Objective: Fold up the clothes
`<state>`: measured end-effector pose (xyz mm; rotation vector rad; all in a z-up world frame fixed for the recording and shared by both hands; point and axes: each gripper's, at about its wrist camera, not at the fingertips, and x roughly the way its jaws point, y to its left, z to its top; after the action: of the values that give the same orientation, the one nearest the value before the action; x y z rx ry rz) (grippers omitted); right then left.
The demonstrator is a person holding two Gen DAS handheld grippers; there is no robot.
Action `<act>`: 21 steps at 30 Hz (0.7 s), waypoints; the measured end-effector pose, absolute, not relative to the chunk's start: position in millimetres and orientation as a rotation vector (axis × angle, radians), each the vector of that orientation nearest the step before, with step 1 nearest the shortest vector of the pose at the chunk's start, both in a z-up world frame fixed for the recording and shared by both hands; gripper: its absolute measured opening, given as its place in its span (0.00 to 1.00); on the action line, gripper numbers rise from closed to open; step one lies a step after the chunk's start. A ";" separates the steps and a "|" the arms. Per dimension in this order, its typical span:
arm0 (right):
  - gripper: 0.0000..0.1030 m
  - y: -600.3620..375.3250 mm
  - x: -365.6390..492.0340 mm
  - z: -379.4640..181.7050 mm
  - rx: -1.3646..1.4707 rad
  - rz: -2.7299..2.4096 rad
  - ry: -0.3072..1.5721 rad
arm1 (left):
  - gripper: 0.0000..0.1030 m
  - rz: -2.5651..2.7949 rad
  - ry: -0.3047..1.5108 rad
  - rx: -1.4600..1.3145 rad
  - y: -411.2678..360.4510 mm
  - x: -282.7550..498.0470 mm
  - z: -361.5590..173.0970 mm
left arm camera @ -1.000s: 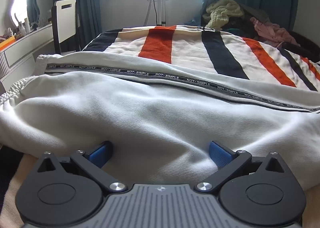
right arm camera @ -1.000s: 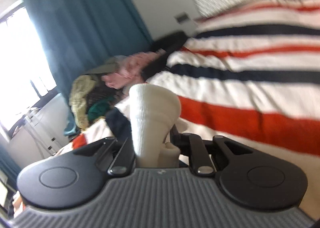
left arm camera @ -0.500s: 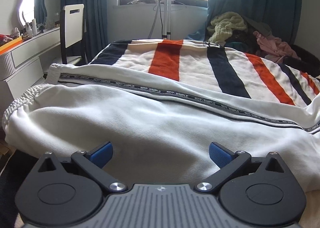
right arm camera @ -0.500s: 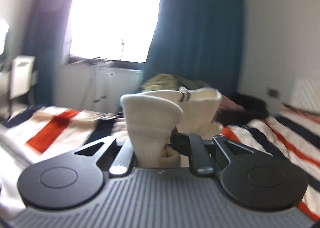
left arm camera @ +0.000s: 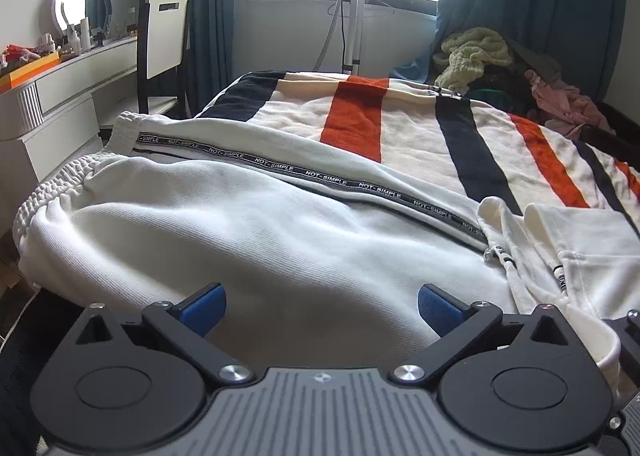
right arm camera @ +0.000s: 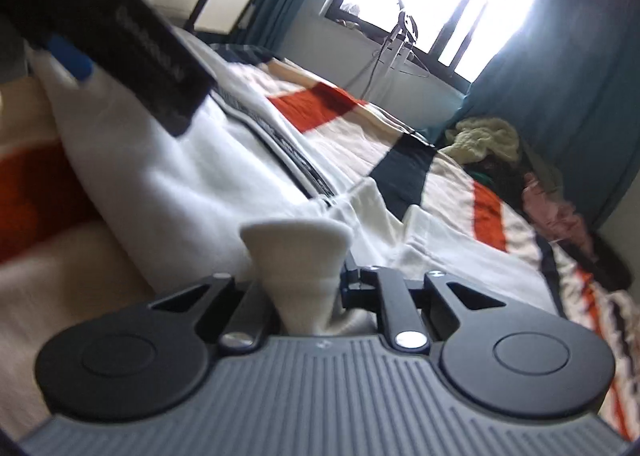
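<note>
White track pants (left arm camera: 224, 240) with a black "NOT-SIMPLE" tape (left arm camera: 320, 178) down the side lay across the near end of a bed covered by a cream blanket (left arm camera: 404, 136) striped in orange and navy. Their elastic waistband (left arm camera: 48, 196) sat at the left edge of the bed in the left wrist view, and a ribbed cuff (left arm camera: 126, 128) lay just behind it. The left gripper (left arm camera: 320, 306) hung just above the white cloth with its blue-padded fingers (left arm camera: 202, 306) spread wide and nothing between them. The right gripper (right arm camera: 308, 296) had its jaws pressed together on a bunched fold of the same white fabric (right arm camera: 298, 256), which stood up in a cone between the fingers. That view was tilted and motion-blurred, so which part of the garment it pinched was hard to make out; it was probably a leg end. A pile of loose clothes (left arm camera: 476, 56) sat at the far right of the bed, before teal curtains (left arm camera: 532, 4). A white chair (left arm camera: 164, 36) stood at a dressing table (left arm camera: 72, 76) on the left.
</note>
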<state>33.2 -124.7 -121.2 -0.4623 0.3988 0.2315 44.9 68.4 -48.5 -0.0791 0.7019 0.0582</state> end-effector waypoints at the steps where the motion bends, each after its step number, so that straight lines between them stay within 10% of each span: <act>1: 0.12 -121.4 29.7 -116.2 -0.431 0.244 0.372 | 1.00 0.057 0.691 -0.086 69.4 44.0 -46.4; 14: 0.15 -112.0 34.2 -119.3 -0.239 0.336 0.407 | 1.00 0.085 0.641 -0.208 85.6 38.2 -38.8; 16: 0.24 -117.2 36.6 -113.6 -0.182 0.346 0.449 | 1.00 0.096 0.646 -0.234 89.2 37.4 -40.0; 19: 0.76 -131.5 35.2 -100.7 -0.016 0.428 0.520 | 1.00 0.094 0.643 -0.289 96.2 32.9 -38.0; 21: 0.83 -139.6 22.9 -90.0 0.080 0.483 0.531 | 1.00 0.092 0.629 -0.311 99.9 28.9 -35.6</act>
<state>22.9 -139.6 -90.0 0.0796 0.5309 0.4827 28.9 99.9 -35.6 -0.3115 0.6294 0.0918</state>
